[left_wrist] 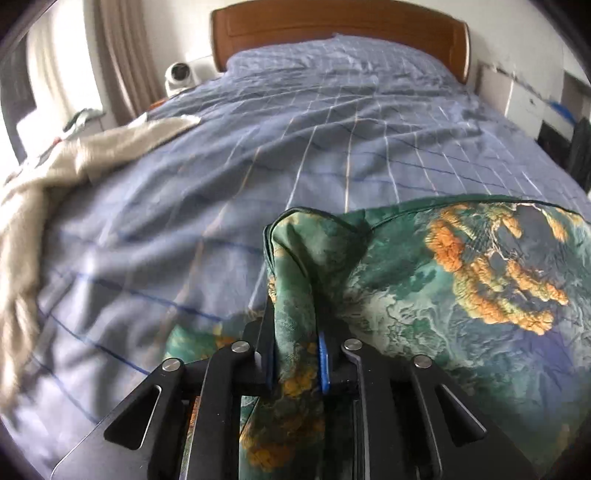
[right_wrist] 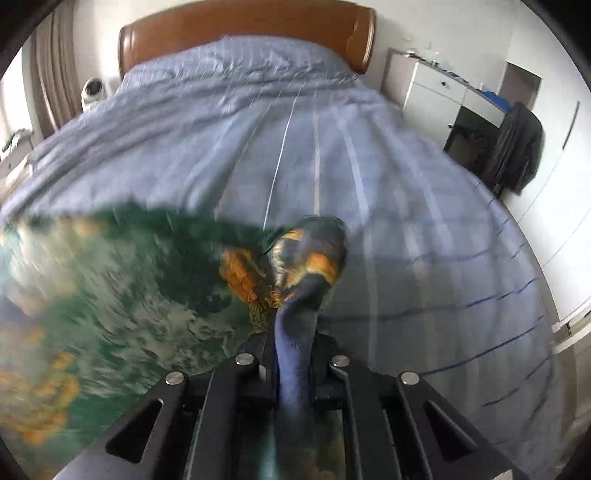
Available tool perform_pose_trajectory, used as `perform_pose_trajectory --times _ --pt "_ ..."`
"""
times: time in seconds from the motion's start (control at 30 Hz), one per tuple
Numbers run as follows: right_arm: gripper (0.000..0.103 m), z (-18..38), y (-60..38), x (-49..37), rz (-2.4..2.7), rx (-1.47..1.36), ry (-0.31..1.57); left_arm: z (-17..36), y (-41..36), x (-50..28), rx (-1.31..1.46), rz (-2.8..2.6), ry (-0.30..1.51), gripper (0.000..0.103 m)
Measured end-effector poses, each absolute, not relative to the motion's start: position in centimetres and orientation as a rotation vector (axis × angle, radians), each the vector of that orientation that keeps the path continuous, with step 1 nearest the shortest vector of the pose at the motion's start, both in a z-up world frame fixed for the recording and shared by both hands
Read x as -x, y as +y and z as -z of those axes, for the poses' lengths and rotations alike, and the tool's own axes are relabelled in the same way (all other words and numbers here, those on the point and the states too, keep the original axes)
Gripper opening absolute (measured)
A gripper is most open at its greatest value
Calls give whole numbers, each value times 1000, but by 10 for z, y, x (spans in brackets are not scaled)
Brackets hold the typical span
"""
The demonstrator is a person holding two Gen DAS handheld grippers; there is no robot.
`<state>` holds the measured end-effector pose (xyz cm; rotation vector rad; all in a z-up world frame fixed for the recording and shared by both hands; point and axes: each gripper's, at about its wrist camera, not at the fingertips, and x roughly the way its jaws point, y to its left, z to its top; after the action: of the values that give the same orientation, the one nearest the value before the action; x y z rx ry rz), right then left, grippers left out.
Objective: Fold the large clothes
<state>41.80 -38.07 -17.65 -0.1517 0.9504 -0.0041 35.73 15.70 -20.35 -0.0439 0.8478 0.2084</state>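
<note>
Your left gripper [left_wrist: 295,354] at 6 o'clock, jaws clamped on bunched fold of green-and-orange printed garment [left_wrist: 461,280]. Blue pad [left_wrist: 324,363] presses cloth on right side. Garment spreads toward 4 o'clock over blue checked bedspread [left_wrist: 229,184], dark piped edge running toward 3 o'clock. Beige cloth [left_wrist: 74,162] lies at 9 o'clock, blurred, possibly blanket or sweater. Wooden headboard [left_wrist: 340,33] at 12 o'clock. Small white round device [left_wrist: 179,75] at 11 o'clock, beside bed. Curtain [left_wrist: 122,55] behind it.
</note>
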Motion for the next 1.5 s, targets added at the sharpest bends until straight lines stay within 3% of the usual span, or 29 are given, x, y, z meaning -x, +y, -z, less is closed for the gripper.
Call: perform_pose_trajectory --times 0.13,1.5 --pt "11 198 -386 -408 28 119 893 207 160 -359 55 -199 852 18" --pt "14 201 -394 -408 -1 66 877 209 164 -359 125 -168 841 21"
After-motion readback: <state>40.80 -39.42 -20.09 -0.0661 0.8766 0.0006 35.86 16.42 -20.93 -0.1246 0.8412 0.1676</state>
